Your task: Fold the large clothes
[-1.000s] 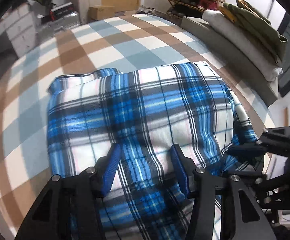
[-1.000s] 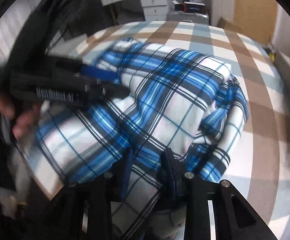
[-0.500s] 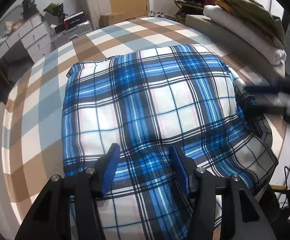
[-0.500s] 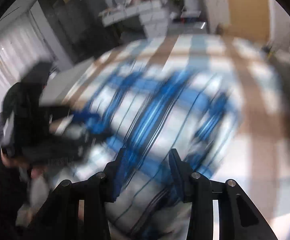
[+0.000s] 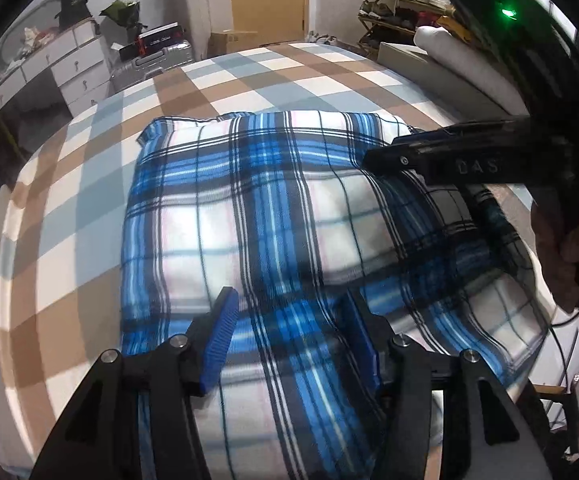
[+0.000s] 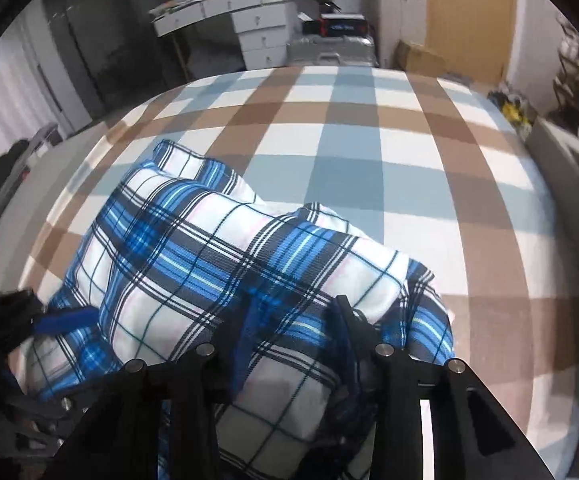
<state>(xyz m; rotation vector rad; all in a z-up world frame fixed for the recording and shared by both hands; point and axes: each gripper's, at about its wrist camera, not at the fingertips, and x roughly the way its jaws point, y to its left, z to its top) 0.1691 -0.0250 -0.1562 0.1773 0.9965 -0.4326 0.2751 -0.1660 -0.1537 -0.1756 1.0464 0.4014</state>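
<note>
Your blue plaid garment (image 5: 273, 216) lies bunched on the checked bedspread (image 5: 89, 208), near the bed's close edge and well short of the white drawer unit (image 5: 69, 64) beyond the far end. Your left gripper (image 5: 289, 320) points down over the garment's near part with its blue-padded fingers (image 5: 221, 336) spread about halfway; a fold of the plaid runs between them, but from here you cannot tell whether the pads press on it. Your right gripper (image 6: 293, 332) sits over the garment's near right corner, its jaws having just been closing, and a raised ridge of the cloth stands between its fingers (image 6: 245, 344), which look to be pinching it. In the left wrist view the right gripper reaches across the garment's right side, with your hand (image 5: 565, 248) gripping its handle.
</note>
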